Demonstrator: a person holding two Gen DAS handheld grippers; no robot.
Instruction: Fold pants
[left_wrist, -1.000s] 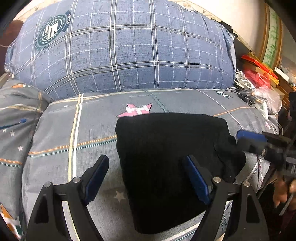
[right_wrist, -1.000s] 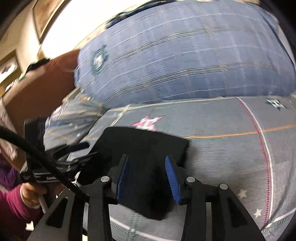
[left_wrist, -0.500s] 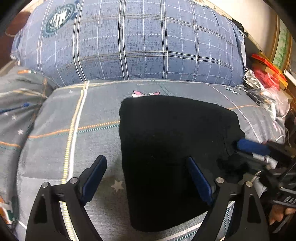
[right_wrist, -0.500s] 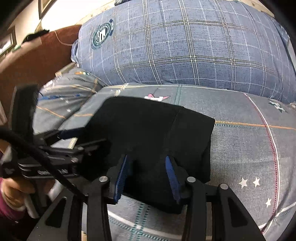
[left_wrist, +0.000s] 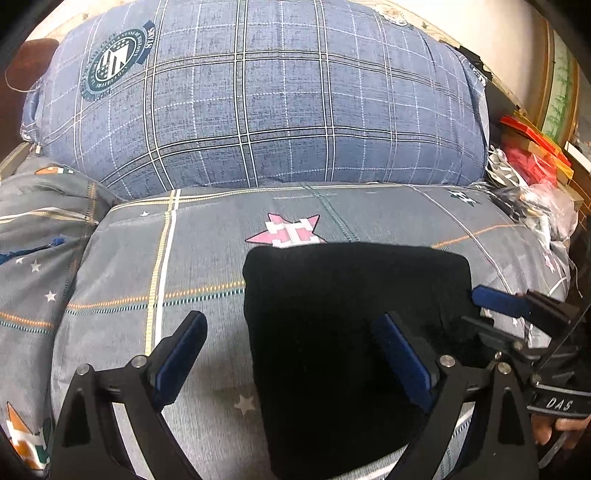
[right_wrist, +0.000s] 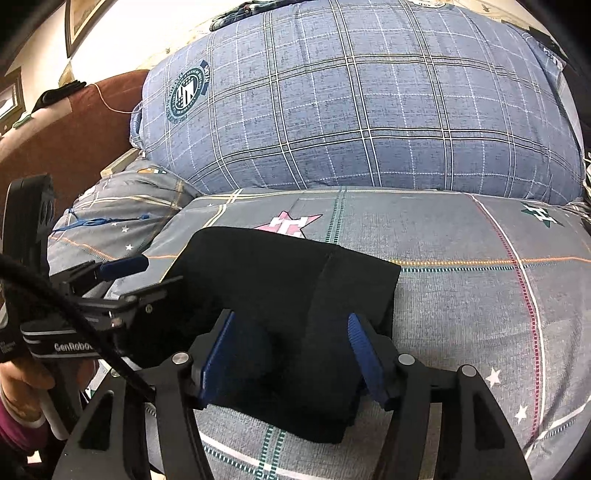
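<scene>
The black pants (left_wrist: 343, 332) lie folded into a compact rectangle on the grey star-print bedspread (left_wrist: 207, 236). My left gripper (left_wrist: 291, 350) is open above the pants' left edge, one finger over the bedspread, one over the cloth. My right gripper (right_wrist: 291, 350) is open over the near right part of the pants (right_wrist: 280, 295), jaws wide and holding nothing. Each gripper shows in the other's view: the right one at the pants' right edge (left_wrist: 517, 317), the left one at their left edge (right_wrist: 110, 280).
A big blue plaid pillow (left_wrist: 258, 103) stands behind the pants. A second grey pillow (left_wrist: 37, 229) lies at the left. Red boxes and plastic bags (left_wrist: 532, 173) crowd the right side. A brown headboard (right_wrist: 74, 129) is at the far left.
My right gripper has opened wider and let go of the pants. Both grippers have pulled back a little from the folded pants, which now lie flat.
</scene>
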